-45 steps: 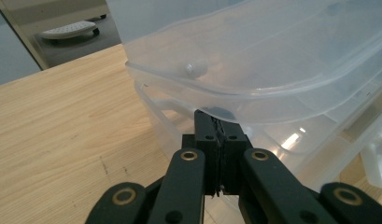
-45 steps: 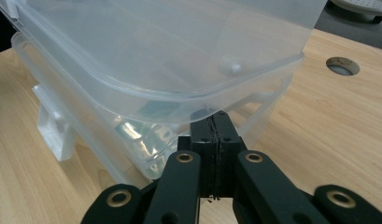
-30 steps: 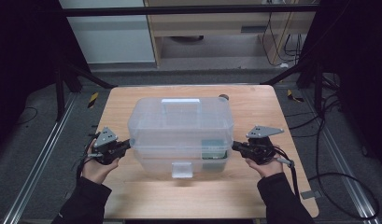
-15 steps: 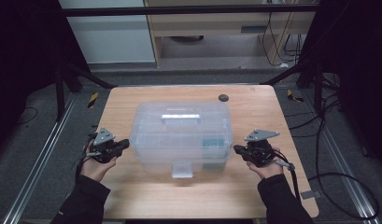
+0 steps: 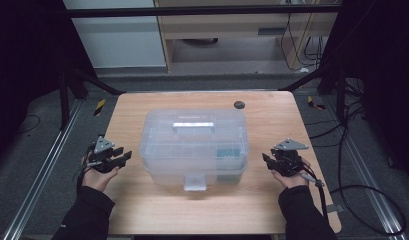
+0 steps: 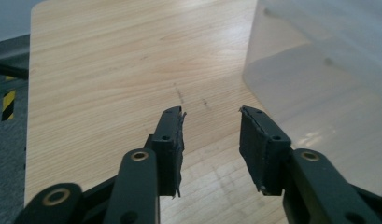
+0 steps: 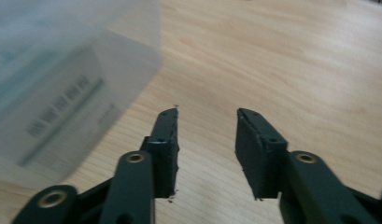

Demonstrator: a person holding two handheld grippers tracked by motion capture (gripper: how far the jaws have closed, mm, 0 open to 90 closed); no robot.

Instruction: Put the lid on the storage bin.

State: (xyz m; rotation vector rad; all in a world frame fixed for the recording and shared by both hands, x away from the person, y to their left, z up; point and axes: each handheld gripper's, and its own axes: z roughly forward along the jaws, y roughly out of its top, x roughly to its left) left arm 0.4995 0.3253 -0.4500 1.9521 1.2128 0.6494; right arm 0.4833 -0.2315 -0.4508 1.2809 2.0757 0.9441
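Two grippers flank a translucent plastic storage box (image 5: 194, 145) standing on the wooden table (image 5: 272, 110). Left gripper (image 5: 123, 158) and right gripper (image 5: 265, 159) lie just beside its ends, apart from it, jaws spread and empty.

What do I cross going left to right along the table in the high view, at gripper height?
left gripper → clear plastic storage box → right gripper

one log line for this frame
left gripper: open, clear of box | right gripper: open, clear of box | clear plastic box: lid shut, on table between them
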